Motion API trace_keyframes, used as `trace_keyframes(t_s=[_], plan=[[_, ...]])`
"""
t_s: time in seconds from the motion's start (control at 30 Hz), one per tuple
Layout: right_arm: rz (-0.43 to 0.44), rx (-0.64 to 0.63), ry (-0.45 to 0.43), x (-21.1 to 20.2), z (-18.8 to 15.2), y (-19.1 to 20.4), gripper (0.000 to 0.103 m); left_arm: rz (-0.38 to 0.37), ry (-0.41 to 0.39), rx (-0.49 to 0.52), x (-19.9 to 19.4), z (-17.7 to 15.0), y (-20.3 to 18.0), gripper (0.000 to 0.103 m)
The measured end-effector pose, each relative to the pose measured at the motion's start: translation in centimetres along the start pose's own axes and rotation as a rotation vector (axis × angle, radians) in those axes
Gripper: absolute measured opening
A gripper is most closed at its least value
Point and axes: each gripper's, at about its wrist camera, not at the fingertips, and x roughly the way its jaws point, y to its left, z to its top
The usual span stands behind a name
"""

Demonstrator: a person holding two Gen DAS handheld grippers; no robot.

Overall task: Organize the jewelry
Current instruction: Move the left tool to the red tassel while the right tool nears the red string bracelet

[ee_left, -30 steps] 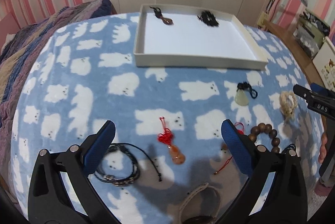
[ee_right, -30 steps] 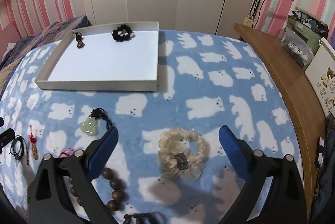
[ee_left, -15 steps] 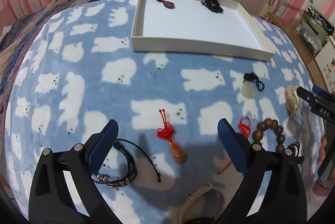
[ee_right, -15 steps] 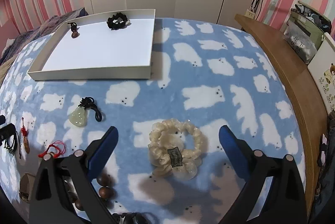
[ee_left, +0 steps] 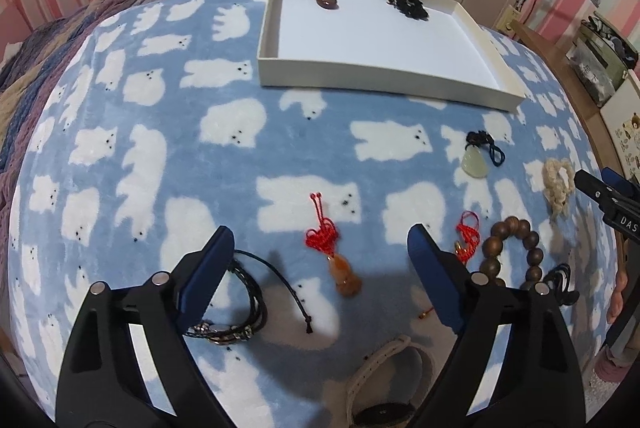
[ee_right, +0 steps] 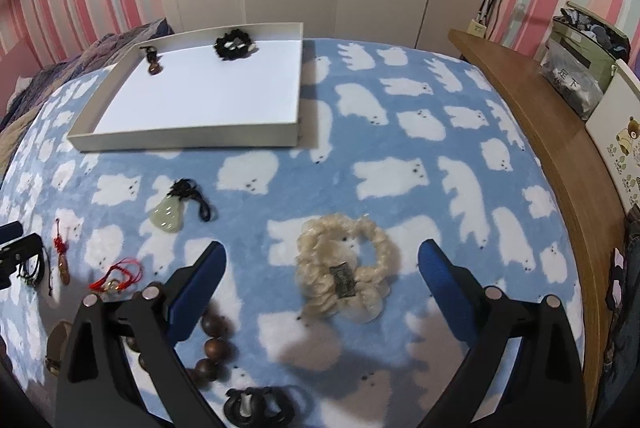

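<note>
Grippers: left gripper and right gripper both wide apart, empty.
Tip: drop straight over fluffy scrunchie, squeeze softly.

White letters "DAS" stand on the black body of the right tool, cut off at the picture's right edge in the left wrist view. In the right wrist view, a clear bag at the far right carries dark Chinese characters, too blurred to read surely.
</note>
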Motion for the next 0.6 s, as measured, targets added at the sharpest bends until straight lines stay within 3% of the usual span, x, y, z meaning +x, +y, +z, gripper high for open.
trace_keyframes(t_s=[0.6], plan=[[0.052, -0.067, 0.057, -0.1, -2.3, 3.3, 0.096, -0.031, 0.069, 0.001, 0.9, -0.8, 0.2, 0.079]])
